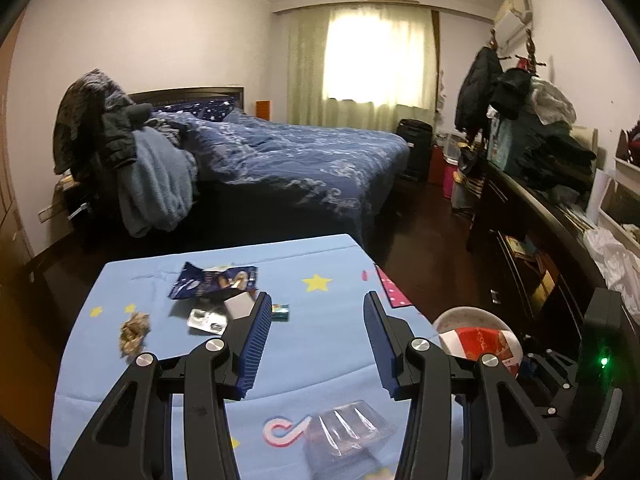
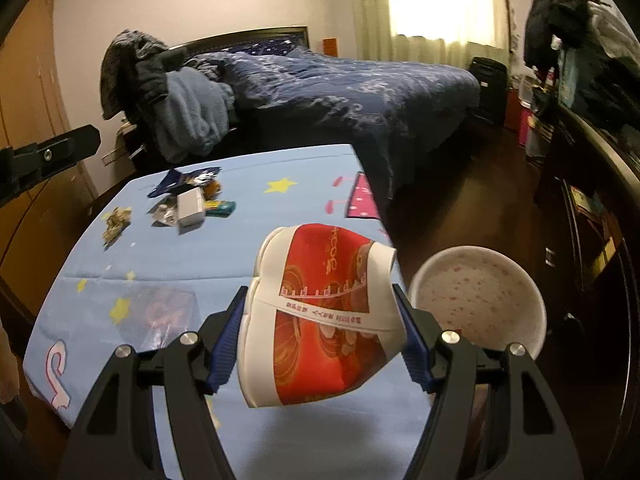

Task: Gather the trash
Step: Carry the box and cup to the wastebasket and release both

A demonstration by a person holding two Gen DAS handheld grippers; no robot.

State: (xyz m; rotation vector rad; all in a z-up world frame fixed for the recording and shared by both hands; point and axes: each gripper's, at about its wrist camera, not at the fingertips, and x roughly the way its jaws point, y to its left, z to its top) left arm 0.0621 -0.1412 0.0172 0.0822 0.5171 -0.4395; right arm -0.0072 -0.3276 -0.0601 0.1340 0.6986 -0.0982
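The right claw point(image 2: 320, 320) is clamped on a crumpled red-and-white paper cup point(image 2: 320, 320), its blue pads pressing the squashed sides so the cup hangs sideways above the near corner of the desk point(image 2: 192, 256). Held this way, it looks ready to drop into the white bin point(image 2: 480, 304) standing just past the desk's right edge, mouth open and apparently empty, placed there so trash can be carried over in a short sweep.

The left claw point(image 1: 316, 340) hangs over the same desk with its jaws apart and nothing between them, pointing towards the litter further back, presumably to take the next piece. Just beneath it lies a clear plastic tray point(image 1: 348, 432), flat on the blue star-printed cloth and still to be collected.

Further along the desk sits a loose cluster: a small white box point(image 2: 191, 209), a foil blister pack point(image 1: 208, 320), a dark blue snack wrapper point(image 1: 216, 280) and a small teal packet point(image 1: 280, 313), touching or overlapping one another. A crumpled brownish scrap point(image 1: 134, 332) lies apart towards the left edge. All are spread in the open, easy to reach.

Beyond the desk stands a bed point(image 1: 300, 160) with a dark blue quilt, clothes heaped at its head, and a curtained window point(image 1: 368, 52) behind it.
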